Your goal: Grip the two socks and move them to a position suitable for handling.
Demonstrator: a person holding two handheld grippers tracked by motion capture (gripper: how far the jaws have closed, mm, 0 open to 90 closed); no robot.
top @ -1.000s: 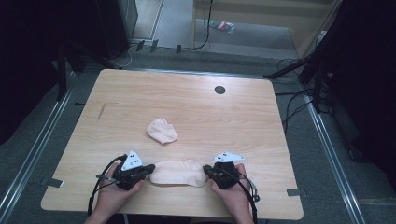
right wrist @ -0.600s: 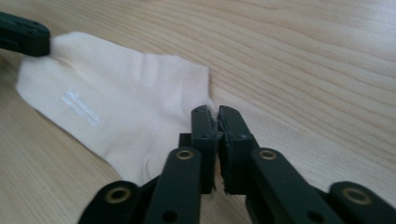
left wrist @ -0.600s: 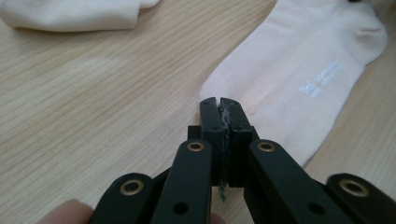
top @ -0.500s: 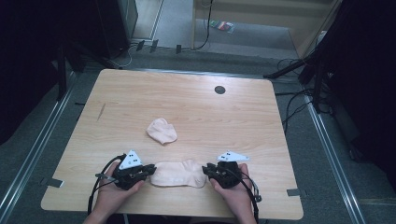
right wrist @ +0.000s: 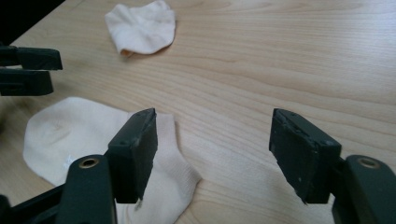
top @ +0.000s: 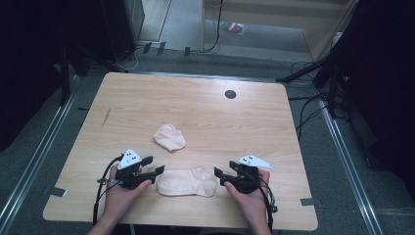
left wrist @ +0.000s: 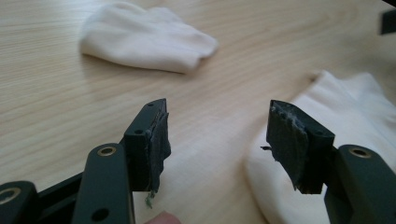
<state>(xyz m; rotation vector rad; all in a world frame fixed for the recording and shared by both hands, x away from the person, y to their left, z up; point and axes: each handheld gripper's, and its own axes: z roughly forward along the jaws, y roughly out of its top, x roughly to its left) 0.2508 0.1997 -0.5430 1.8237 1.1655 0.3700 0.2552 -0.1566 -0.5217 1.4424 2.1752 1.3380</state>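
A cream sock (top: 187,182) lies flat near the table's front edge, between my two grippers. My left gripper (top: 157,172) is at its left end, open, with the sock (left wrist: 345,116) just beside its right jaw. Nothing is between the jaws of my left gripper (left wrist: 217,140). My right gripper (top: 218,175) is at the sock's right end, also open. In the right gripper view the sock (right wrist: 70,135) lies under and left of the left jaw, and my right gripper (right wrist: 215,149) spans bare wood. A second, folded sock (top: 169,137) lies farther back.
The wooden table (top: 274,127) has a black round grommet (top: 230,94) near its far edge. Cables trail on the floor to the right (top: 313,107). The folded sock (right wrist: 142,25) and my left gripper's jaws (right wrist: 28,67) show in the right gripper view.
Almost nothing: both hands stay at the flat sock's ends, and the right hand has shifted very slightly. The socks lie where they were.
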